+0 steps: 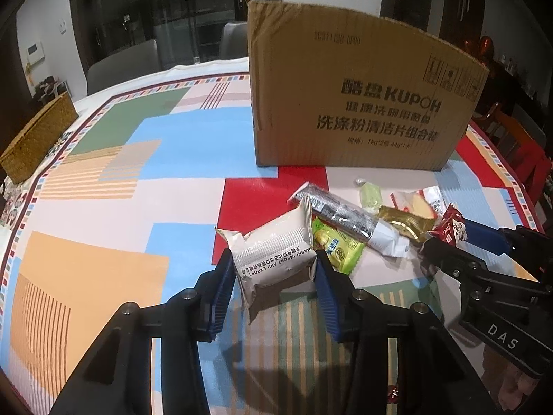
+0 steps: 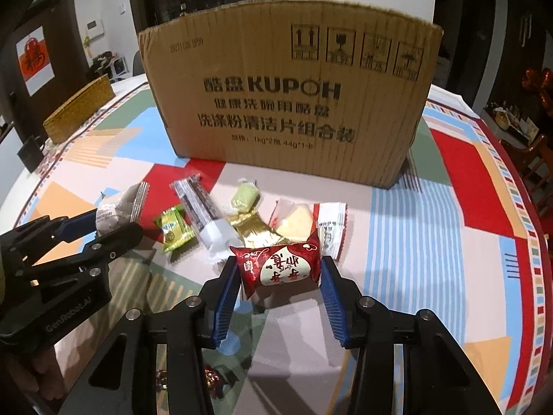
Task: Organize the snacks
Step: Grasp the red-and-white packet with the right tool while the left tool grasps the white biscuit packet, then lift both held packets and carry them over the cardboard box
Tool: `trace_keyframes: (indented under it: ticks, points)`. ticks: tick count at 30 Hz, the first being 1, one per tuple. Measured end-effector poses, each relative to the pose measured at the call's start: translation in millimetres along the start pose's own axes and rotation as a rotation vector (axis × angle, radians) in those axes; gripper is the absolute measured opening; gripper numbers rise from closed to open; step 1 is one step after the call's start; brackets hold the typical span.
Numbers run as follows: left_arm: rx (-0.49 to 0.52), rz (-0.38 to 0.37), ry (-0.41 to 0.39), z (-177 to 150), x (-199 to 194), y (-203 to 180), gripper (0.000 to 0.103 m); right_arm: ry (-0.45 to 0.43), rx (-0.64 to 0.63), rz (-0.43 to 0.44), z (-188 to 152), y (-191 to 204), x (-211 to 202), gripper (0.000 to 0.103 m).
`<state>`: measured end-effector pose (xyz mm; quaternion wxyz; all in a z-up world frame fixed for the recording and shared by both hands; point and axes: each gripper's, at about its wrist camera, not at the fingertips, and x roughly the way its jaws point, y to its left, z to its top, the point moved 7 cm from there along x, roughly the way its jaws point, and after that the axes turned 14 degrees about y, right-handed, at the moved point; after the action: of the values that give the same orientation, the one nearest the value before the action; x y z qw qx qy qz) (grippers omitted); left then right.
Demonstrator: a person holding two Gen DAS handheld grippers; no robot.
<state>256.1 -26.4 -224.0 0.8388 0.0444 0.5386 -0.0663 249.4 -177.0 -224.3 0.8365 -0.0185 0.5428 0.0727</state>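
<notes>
On table [image 2: 432,228] by 1 box [image 2: 287,103]: 7 snack pkts; L gripper [image 1: 274,269] jaws clamp white pkt [image 1: 273,249], R gripper [image 2: 278,271] jaws red pkt [image 2: 278,268]

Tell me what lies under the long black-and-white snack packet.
The green packet and gold wrapper flank the long black-and-white packet, each tucked slightly beneath its edge. Whatever else lies under it, besides the tablecloth, is hidden.

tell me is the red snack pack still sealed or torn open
Sealed, as far as shown: the red pack looks puffed and whole, both crimped ends intact, between the right hand-held gripper pads. Its underside is hidden.
</notes>
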Motion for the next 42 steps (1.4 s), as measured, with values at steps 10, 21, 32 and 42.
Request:
trace_keyframes:
  ticks: [10, 21, 32, 42]
  points:
    - [0.003, -0.001, -0.043, 4.9, -25.2, -0.2, 0.044, -0.05, 0.004, -0.008, 10.0, 1.0, -23.8, 0.047]
    - [0.011, -0.001, -0.105, 20.1, -58.9, -4.3, 0.044, -0.116, 0.015, -0.013, 21.9, -3.5, -56.5, 0.047]
    - [0.02, -0.005, -0.15, 36.1, -82.3, -11.0, 0.044, -0.172, 0.035, -0.026, 37.9, -12.6, -83.3, 0.047]
    - [0.017, -0.015, -0.184, 57.4, -96.9, -14.3, 0.044, -0.206, 0.076, -0.029, 54.3, -22.9, -100.1, 0.047]
